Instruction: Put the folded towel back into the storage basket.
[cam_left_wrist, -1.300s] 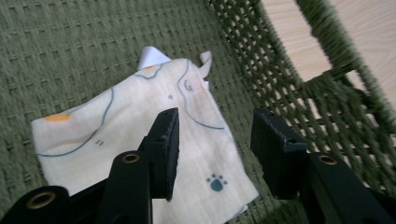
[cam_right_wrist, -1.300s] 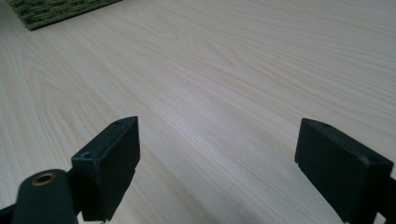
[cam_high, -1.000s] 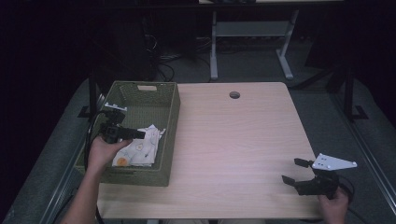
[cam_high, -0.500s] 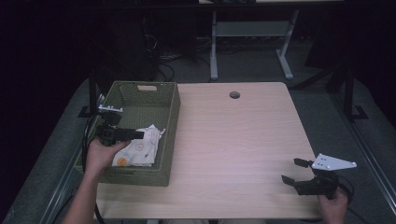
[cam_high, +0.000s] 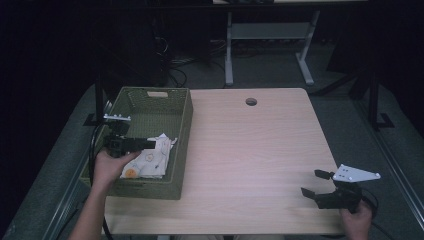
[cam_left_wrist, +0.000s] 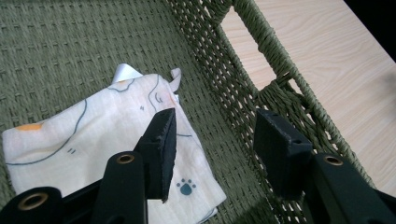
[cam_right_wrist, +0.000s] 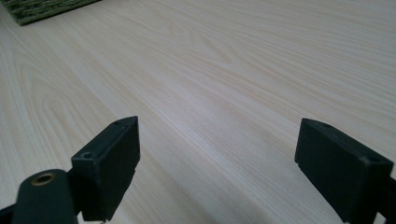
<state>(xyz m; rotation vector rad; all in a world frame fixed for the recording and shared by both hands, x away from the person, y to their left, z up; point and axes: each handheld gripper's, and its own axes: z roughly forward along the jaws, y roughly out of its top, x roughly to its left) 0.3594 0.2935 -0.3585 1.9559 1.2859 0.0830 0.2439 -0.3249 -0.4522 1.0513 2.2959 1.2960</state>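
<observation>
Cloth (cam_left_wrist: 93, 135) lies in the basket (cam_high: 182, 150) by the table's left edge; left gripper (cam_left_wrist: 212, 140) spread above it, right gripper (cam_high: 320, 184) spread, idle; job looks nearly done.

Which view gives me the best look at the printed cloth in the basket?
The left gripper view: the cloth lies close up, folded on the basket floor, its paw print and line drawings sharp. The high view shows it small, partly behind the left gripper. The right gripper view faces bare table.
</observation>
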